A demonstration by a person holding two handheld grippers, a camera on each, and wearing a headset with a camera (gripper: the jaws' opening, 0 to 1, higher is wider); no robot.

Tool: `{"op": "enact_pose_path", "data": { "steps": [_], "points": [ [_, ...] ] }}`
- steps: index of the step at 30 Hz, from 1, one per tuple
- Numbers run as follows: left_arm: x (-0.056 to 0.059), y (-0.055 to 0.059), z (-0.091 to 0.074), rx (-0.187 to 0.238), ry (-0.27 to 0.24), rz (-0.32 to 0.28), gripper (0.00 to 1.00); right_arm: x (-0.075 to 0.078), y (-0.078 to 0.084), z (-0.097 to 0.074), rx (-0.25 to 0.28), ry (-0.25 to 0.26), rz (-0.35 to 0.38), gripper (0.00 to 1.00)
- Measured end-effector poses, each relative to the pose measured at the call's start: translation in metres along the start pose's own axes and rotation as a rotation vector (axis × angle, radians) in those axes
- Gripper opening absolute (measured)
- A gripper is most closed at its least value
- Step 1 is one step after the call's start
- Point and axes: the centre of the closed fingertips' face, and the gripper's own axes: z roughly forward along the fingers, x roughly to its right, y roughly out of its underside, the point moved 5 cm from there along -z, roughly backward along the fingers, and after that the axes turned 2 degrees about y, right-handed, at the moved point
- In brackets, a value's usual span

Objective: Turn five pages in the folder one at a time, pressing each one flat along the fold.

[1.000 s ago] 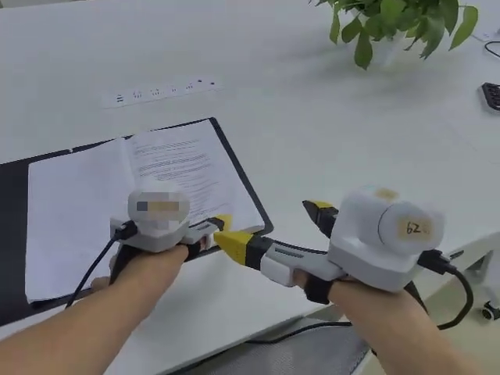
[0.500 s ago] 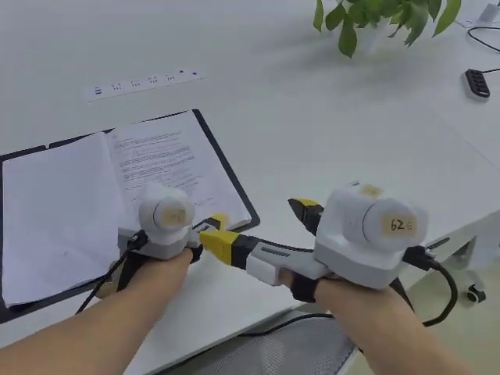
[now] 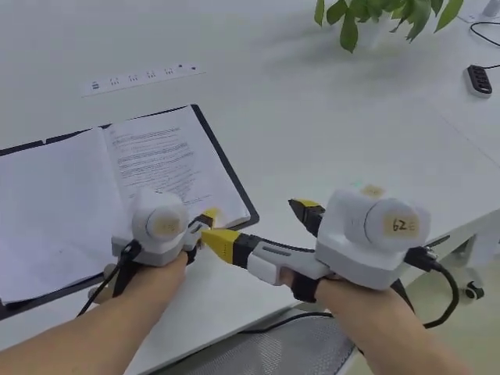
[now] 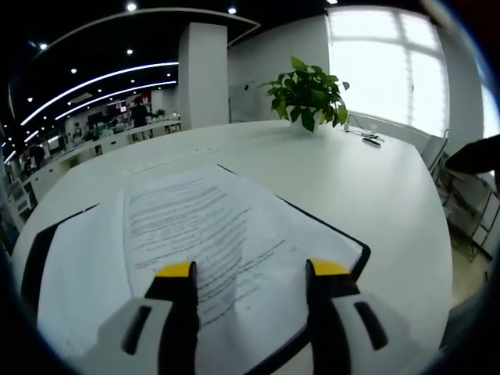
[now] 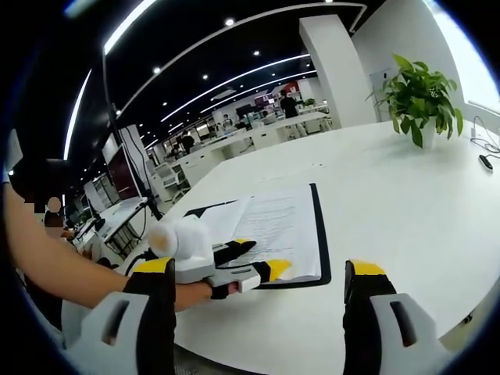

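Folder [image 3: 228, 167] lies open at the near left of the table [image 3: 328, 133], its printed page [image 3: 156, 160] flat and none lifted; how many are turned is unclear. Left gripper [image 4: 251, 269] hovers, jaws apart, over the page's near right corner. Right gripper [image 5: 258, 267], also spread, sits just right.

A yellow sticker [image 3: 400, 225] on the back of the right gripper [image 3: 262, 223] is showing the handwritten number "62", which is reading clearly in the head view. A second sticker [image 3: 166, 226], on the back of the left gripper [image 3: 201, 222], is showing only faint marks that are too blurred to make out. The right-hand page [image 3: 152, 160] of the open folder [image 3: 229, 168] is carrying a short heading and many lines of fine print. In the head view and both gripper views this print is coming out too small to read.
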Motion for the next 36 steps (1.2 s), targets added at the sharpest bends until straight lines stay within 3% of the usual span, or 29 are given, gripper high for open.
{"op": "enact_pose_path", "data": {
  "steps": [4,6,16,19,30,32,36],
  "points": [
    [-0.001,0.001,0.000,0.015,0.002,-0.004,0.48,0.001,-0.001,0.000,0.002,0.001,0.001,0.88],
    [-0.004,0.001,-0.001,0.022,-0.001,-0.010,0.38,0.002,0.000,0.001,-0.002,0.003,0.001,0.88],
    [-0.008,0.001,0.000,0.039,-0.003,-0.029,0.26,0.008,-0.001,0.010,-0.026,-0.009,-0.005,0.86],
    [-0.013,0.000,-0.001,0.044,-0.013,-0.043,0.15,0.008,-0.002,0.014,-0.036,-0.016,-0.009,0.85],
    [-0.012,-0.001,-0.005,0.047,-0.011,-0.093,0.09,0.009,0.001,0.035,-0.076,-0.053,-0.024,0.80],
    [-0.012,-0.001,-0.005,0.045,-0.007,-0.101,0.08,0.009,0.004,0.042,-0.100,-0.076,0.027,0.77],
    [-0.011,0.000,-0.005,0.044,-0.002,-0.111,0.06,0.008,0.006,0.054,-0.108,-0.087,0.213,0.71]
  ]
}}
